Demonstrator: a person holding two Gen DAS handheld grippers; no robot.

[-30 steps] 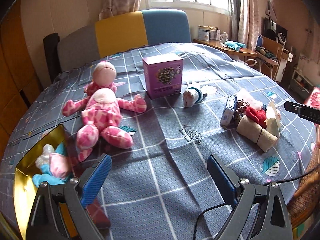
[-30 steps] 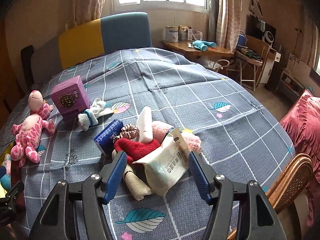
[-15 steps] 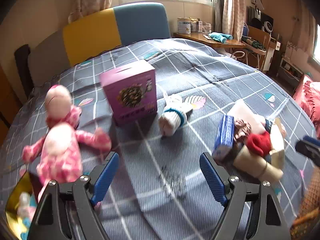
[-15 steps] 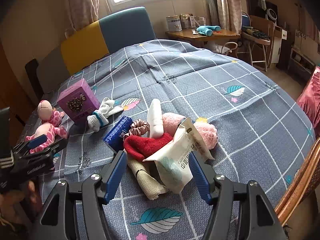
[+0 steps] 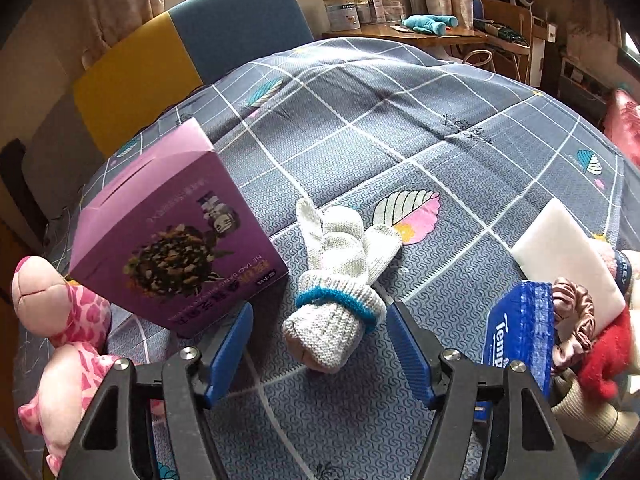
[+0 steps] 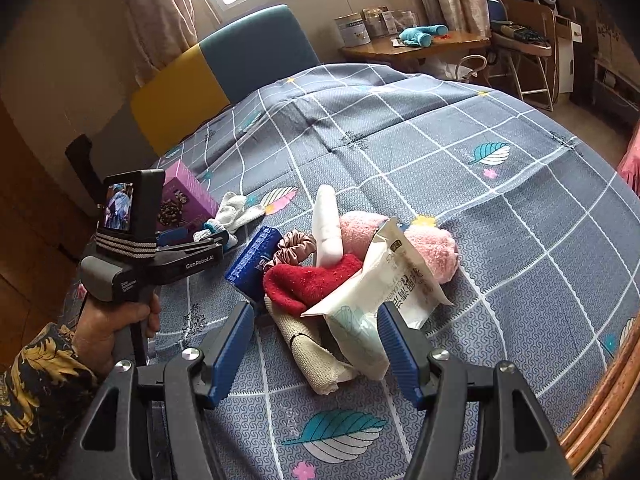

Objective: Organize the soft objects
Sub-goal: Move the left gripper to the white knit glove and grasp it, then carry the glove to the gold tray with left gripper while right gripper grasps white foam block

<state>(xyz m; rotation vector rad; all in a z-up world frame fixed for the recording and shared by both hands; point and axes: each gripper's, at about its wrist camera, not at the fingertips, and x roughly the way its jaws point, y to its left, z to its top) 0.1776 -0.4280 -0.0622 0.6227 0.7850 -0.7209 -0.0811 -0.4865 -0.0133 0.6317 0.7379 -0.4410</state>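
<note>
A rolled white knit glove with a blue cuff (image 5: 334, 304) lies on the grey checked bedspread (image 5: 400, 128). My left gripper (image 5: 320, 344) stands over its cuff end, one blue pad on either side; its jaws are closing and the pads stand clear of the glove. My right gripper (image 6: 316, 344) hangs open over a pile holding a white wipes packet (image 6: 380, 296), a beige rolled cloth (image 6: 316, 356), a red sock (image 6: 316, 280) and pink fluffy socks (image 6: 416, 244). The packet's lower end lies between the right pads without their touching it. The glove (image 6: 236, 212) and left gripper (image 6: 216, 236) also show in the right wrist view.
A purple box (image 5: 168, 240) stands just left of the glove, a pink plush doll (image 5: 64, 340) beyond it at the left edge. A blue tissue pack (image 5: 520, 336), a scrunchie (image 5: 576, 320) and a white foam block (image 5: 564, 256) lie at the right. A person's hand (image 6: 108, 320) holds the left gripper.
My left gripper swept right from the pink doll and gold box to the rolled glove and dropped closer, its jaws narrowing. My right gripper tilted a little over the pile.
</note>
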